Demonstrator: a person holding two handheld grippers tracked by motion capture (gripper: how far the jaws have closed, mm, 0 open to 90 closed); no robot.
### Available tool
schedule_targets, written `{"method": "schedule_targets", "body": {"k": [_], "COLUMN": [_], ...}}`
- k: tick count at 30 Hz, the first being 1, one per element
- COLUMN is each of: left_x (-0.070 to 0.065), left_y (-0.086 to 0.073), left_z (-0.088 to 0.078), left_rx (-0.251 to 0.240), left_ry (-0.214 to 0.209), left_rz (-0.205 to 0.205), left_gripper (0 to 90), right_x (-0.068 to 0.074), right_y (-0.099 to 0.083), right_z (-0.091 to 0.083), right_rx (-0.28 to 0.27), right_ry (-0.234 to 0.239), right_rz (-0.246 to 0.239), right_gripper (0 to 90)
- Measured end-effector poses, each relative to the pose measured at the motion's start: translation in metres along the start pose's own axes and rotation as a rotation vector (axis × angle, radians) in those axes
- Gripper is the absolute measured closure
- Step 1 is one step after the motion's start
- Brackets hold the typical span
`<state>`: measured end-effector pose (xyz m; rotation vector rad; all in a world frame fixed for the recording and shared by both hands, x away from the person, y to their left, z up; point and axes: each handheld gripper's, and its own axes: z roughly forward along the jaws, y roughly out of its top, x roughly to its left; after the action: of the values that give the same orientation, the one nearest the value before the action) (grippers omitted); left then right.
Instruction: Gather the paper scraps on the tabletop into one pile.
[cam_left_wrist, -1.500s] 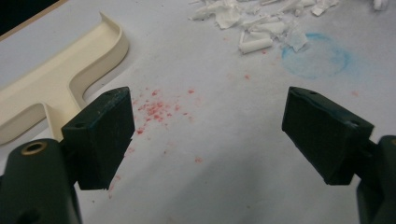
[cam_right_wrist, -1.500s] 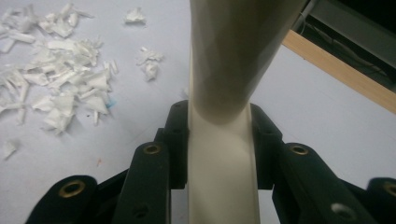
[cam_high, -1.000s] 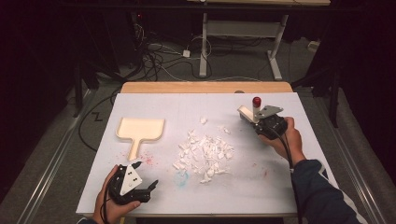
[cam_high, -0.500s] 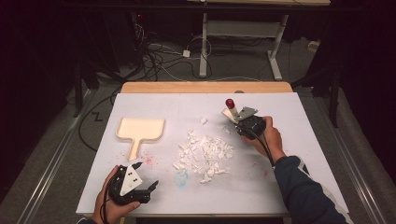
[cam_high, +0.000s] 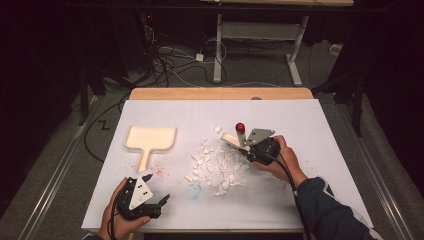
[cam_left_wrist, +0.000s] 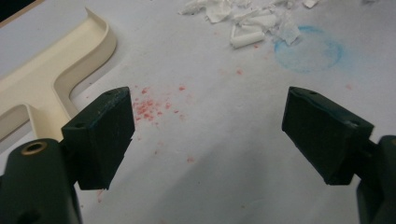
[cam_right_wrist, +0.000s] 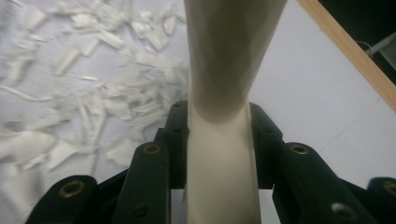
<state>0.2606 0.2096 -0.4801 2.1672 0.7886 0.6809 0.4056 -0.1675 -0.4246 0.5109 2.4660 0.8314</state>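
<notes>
We are working across the white counter (cam_high: 320, 125) from its left side to its right. At the near left corner our left claw (cam_high: 159, 200) is resting low on the sheet with its jaws spread wide apart and nothing between them; its own view is showing bare paper with red specks (cam_left_wrist: 154, 105) and a faint blue ring (cam_left_wrist: 310, 49) ahead. It is probably waiting there because the cream dustpan (cam_high: 149, 141) is lying just beyond it, handle toward us, ready to be picked up once the sweeping needs a catcher.

In the middle, the white paper scraps (cam_high: 216, 167) are lying in a loose heap, with a few strays toward the far side.

On the right, our right claw (cam_high: 246, 148) is clamping firmly on the cream handle of a small brush (cam_right_wrist: 224, 116), which is topped with a red knob (cam_high: 240, 127). We are holding the tool tilted toward the heap at its right edge, so the working end is likely to push the scraps leftward, toward the dustpan. We are judging that the sweep is only starting, since the pile is looking largely unswept and well apart from the pan.
</notes>
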Motion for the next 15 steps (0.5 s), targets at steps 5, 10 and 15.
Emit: {"method": "schedule_targets", "body": {"k": [5, 10, 15], "left_x": [-0.001, -0.002, -0.003], "left_y": [0.001, 0.001, 0.001], "left_z": [-0.001, -0.001, 0.0], "left_rx": [-0.001, 0.005, 0.003], "left_ry": [0.004, 0.0, -0.006], "left_rz": [0.003, 0.008, 0.0], "left_gripper": [16.1, 16.2, 16.1], "right_x": [-0.005, -0.026, -0.044], "right_y": [0.008, 0.02, 0.028], "right_z": [-0.024, -0.031, -0.005], "right_rx": [-0.048, -0.067, -0.037], "right_ry": [-0.01, -0.075, -0.155], "right_rz": [-0.021, -0.016, -0.011], "right_gripper": [68.0, 68.0, 68.0]}}
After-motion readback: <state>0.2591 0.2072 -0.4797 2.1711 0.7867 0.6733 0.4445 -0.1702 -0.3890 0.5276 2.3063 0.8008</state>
